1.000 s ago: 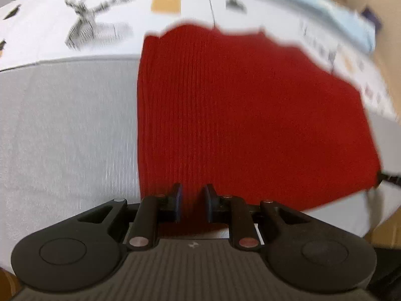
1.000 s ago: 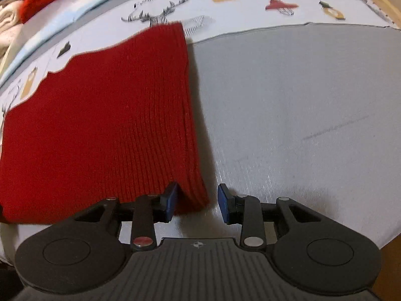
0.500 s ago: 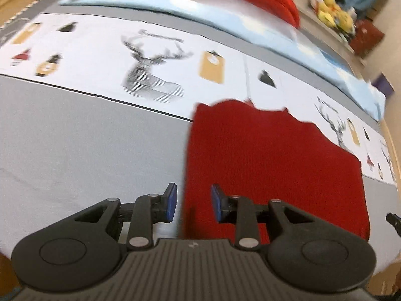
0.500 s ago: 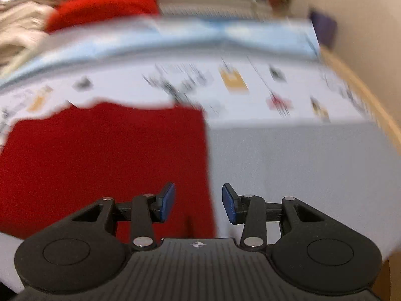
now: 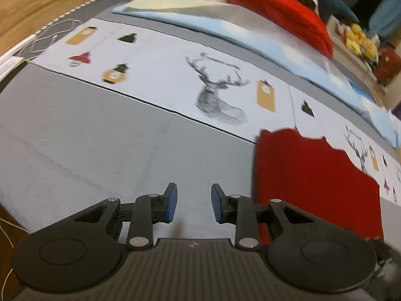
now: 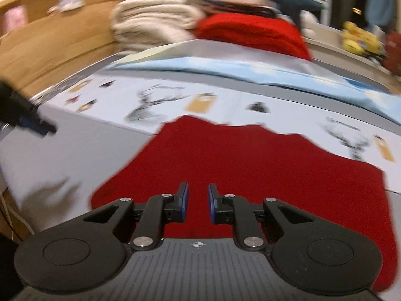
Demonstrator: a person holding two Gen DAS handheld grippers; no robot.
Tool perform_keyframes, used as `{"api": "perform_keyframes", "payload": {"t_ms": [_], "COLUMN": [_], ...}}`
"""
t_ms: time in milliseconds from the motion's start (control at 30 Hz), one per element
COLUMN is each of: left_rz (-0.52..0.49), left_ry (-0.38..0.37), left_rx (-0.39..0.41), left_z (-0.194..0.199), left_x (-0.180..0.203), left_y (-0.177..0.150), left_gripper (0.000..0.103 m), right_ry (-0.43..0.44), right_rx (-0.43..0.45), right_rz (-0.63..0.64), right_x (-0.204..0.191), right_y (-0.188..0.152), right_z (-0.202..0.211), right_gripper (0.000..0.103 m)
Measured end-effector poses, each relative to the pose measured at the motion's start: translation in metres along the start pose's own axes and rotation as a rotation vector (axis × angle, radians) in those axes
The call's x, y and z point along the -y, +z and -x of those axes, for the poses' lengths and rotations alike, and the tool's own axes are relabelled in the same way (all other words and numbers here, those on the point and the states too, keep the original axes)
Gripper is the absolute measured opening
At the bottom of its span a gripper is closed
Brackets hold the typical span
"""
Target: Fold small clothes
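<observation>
Both withdrawn from folded red garment (image 6: 263, 165) on bed (image 5: 100, 138): left hand-held gripper (image 5: 193, 205) released; right hand-held gripper (image 6: 198, 202) narrowing, empty. Next: pinch edges squarely.

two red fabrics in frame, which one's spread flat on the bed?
The near red knit, flat below the right gripper. The other red bundle sits heaped in the far pile.

Left of the red knit cloth (image 5: 318, 183) the grey bedsheet (image 5: 105, 150) lies bare, open room for my fingers to pass. Beyond the cloth, the printed band (image 6: 225, 100) is flat too. Farther back, stacked blankets (image 6: 155, 25) and a red bundle (image 6: 253, 32) block the way.
</observation>
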State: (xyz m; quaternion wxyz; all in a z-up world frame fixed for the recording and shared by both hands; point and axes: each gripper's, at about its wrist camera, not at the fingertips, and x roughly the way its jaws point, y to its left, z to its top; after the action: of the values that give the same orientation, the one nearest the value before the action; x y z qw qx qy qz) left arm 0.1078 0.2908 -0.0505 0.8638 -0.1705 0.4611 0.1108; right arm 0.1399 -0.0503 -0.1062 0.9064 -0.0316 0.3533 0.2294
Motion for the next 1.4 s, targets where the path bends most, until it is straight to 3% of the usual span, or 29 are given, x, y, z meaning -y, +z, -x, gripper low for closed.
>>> {"api": "perform_keyframes", "payload": {"t_ms": [167, 333, 467, 567, 633, 700, 767, 900, 1033, 1133, 1200, 1300, 1400], "left_rz": [0.059, 0.089, 0.090, 0.084, 0.082, 0.086, 0.095, 0.105, 0.088, 0.062, 0.035, -0.022, -0.076], "left_ry": [0.008, 0.013, 0.006, 0.008, 0.010, 0.011, 0.010, -0.010, -0.057, -0.098, -0.132, -0.171, -0.193], "left_rx": [0.006, 0.006, 0.009, 0.008, 0.008, 0.009, 0.008, 0.002, 0.000, 0.002, -0.004, -0.012, -0.027], "left_z": [0.010, 0.010, 0.009, 0.008, 0.007, 0.007, 0.006, 0.004, 0.001, -0.006, -0.012, -0.023, -0.034], "left_x": [-0.031, -0.045, -0.046, -0.044, -0.042, -0.040, -0.037, -0.021, 0.020, 0.061, 0.095, 0.148, 0.191], "left_y": [0.005, 0.011, 0.014, 0.016, 0.016, 0.017, 0.018, 0.019, 0.019, 0.019, 0.017, 0.011, 0.001], "left_gripper": [0.033, 0.033, 0.033, 0.033, 0.033, 0.033, 0.033, 0.033, 0.033, 0.033, 0.033, 0.033, 0.033], "right_ry": [0.081, 0.138, 0.123, 0.044, 0.033, 0.035, 0.053, 0.088, 0.063, -0.043, -0.144, -0.305, -0.398], "right_rx": [-0.026, -0.049, -0.088, -0.102, -0.120, -0.119, -0.102, -0.008, 0.171, 0.281, 0.312, 0.241, 0.005], "right_rz": [0.150, 0.282, 0.384, 0.478, 0.475, 0.485, 0.489, 0.266, -0.029, -0.250, -0.412, -0.596, -0.780], "right_x": [-0.070, -0.114, -0.134, -0.145, -0.144, -0.145, -0.144, -0.109, -0.031, 0.051, 0.111, 0.183, 0.244], "right_y": [-0.007, -0.019, -0.033, -0.040, -0.041, -0.040, -0.035, 0.002, 0.043, 0.047, 0.032, -0.008, -0.064], "right_z": [-0.024, -0.044, -0.063, -0.077, -0.083, -0.087, -0.080, -0.051, 0.005, 0.047, 0.073, 0.097, 0.096], "right_gripper": [0.038, 0.053, 0.056, 0.056, 0.054, 0.043, 0.021, 0.018, 0.017, 0.017, 0.017, 0.017, 0.019]}}
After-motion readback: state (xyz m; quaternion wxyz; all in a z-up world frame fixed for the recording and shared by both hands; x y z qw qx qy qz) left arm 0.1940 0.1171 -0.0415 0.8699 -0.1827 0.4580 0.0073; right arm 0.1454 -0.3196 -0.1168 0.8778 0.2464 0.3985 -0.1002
